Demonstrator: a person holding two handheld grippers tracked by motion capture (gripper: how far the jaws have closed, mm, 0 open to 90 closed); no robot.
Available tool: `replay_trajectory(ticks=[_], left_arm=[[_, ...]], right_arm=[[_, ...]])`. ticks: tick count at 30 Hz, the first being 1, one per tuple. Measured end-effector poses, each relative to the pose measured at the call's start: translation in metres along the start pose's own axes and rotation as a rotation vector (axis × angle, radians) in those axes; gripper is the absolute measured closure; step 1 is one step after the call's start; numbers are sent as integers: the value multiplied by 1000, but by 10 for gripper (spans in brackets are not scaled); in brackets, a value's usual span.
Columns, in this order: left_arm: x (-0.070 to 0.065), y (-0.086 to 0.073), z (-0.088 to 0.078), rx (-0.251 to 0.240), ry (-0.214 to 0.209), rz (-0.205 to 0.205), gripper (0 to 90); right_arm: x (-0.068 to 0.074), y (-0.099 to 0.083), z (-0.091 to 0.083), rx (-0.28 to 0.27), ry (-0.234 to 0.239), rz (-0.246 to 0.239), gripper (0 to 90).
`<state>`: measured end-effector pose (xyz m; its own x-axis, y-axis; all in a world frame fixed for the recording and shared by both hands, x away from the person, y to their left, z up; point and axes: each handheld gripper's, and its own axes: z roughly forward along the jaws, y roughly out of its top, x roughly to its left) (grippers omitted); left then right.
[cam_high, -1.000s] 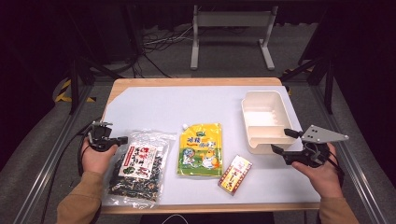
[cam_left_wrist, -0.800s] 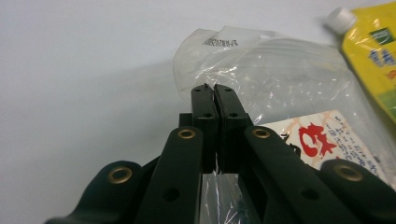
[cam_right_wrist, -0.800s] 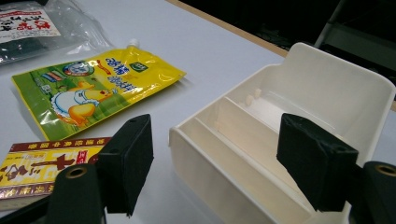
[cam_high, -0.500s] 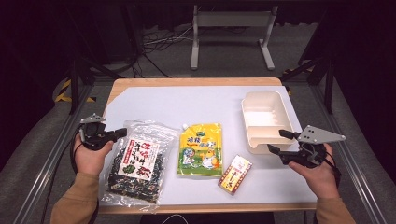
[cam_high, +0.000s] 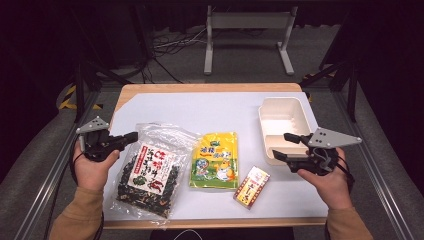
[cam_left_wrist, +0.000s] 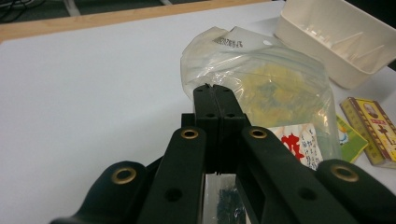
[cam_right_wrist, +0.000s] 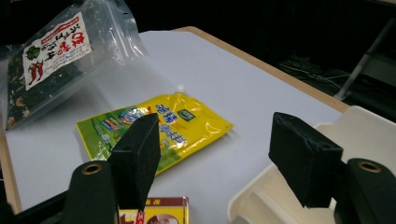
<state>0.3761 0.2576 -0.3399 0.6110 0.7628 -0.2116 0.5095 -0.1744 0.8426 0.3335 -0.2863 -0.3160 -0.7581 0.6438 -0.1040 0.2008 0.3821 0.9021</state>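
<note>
At the left side of the table (cam_high: 210, 107), the clear bag of dark dried food (cam_high: 150, 172) lay tilted, its upper left edge pinched between the pressed-together jaws of the left gripper (cam_high: 131, 136) and lifted off the white surface. Just beside the bag lay a yellow pouch (cam_high: 215, 160), then a small red-and-yellow box (cam_high: 251, 186). The right gripper (cam_high: 281, 146), jaws spread and just closing a little with nothing between them, hovered at the near edge of the cream tray (cam_high: 282, 117).
</note>
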Motion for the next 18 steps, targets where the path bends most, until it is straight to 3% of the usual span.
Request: replay_trajectory(ticks=[5, 9, 15, 18], left_arm=[[-4, 3, -4, -21, -19, 14, 900], [-7, 7, -10, -51, -34, 43, 900], [-14, 12, -18, -90, -43, 73, 900], [-17, 14, -21, -107, -51, 83, 900]], right_arm=[[10, 12, 17, 5, 42, -15, 338], [21, 25, 36, -7, 101, -11, 343], [37, 42, 62, -24, 170, 11, 346], [48, 48, 84, -44, 208, 42, 345]])
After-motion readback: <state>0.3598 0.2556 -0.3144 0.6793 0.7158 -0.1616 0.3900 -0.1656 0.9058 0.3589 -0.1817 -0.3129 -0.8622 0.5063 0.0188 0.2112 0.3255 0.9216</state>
